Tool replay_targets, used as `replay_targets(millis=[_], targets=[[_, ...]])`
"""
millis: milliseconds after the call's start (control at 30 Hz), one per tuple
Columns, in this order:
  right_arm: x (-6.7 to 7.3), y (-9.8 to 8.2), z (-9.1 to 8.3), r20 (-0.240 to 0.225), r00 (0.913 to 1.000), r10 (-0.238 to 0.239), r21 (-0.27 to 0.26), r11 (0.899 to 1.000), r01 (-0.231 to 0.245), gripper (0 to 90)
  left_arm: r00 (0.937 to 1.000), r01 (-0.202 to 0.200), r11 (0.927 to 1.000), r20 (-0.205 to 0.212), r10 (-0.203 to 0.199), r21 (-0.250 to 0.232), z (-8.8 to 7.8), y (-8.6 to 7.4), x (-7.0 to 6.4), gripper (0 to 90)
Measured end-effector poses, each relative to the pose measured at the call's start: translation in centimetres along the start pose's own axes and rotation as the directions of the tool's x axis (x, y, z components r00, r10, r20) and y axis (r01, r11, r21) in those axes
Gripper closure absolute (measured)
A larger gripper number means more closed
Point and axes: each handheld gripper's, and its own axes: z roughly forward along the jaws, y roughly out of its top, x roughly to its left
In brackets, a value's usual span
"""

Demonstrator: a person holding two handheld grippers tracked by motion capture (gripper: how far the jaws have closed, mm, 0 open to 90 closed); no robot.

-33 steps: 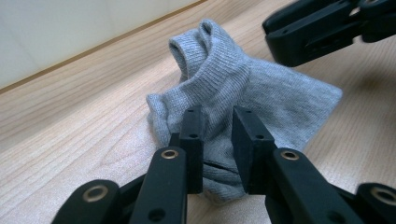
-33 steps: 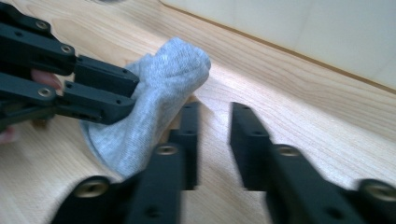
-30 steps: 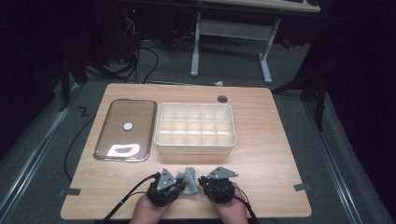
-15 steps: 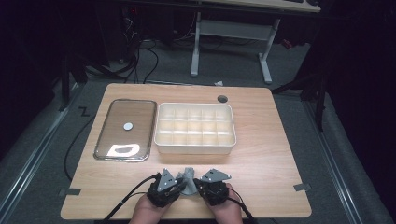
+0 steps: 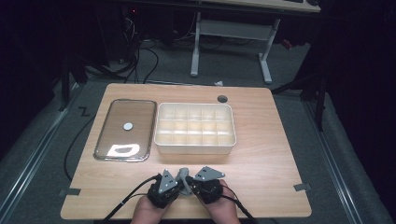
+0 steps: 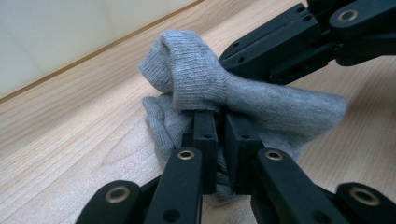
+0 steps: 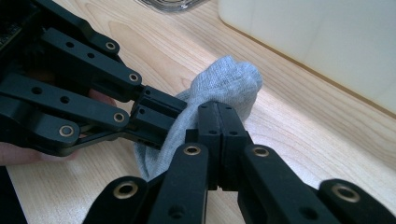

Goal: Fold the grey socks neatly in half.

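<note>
Just in front of the box (image 5: 194,127), at the near edge of the surface (image 5: 261,158), a grey sock (image 5: 184,179) sits bunched between the two tools. The left tool (image 6: 219,133) has just been closing, and its jaws now pinch a fold of the sock; the right tool (image 7: 219,128) is clamped on the sock too, from the side away from the lid (image 5: 125,129). In the left gripper view the cuff stands rolled over above the jaws, and the rest trails onto the wood.

The step looks like folding or rolling the sock into a tight bundle. To do it well, both grips should hold the knit deep in the pads, not at a loose edge. The hands should work close together, so the roll stays compact. One tool should let go only when the other has the bundle firmly.
</note>
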Motion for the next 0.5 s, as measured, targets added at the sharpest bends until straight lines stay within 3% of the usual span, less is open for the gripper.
replay_targets(millis=[167,500], targets=[[-0.4,-0.8,0.1,-0.009,0.9996,0.027,0.001,1.0,-0.027,90.0,0.9996,-0.022,0.9998,-0.018,0.022,-0.002,-0.1,0.0,-0.3,82.5],[-1.1,-1.9,-0.5,-0.012,0.998,0.062,0.005,0.998,-0.062,90.0,0.9996,0.007,0.9991,0.029,-0.005,-0.043,-0.5,0.0,-0.3,82.4]])
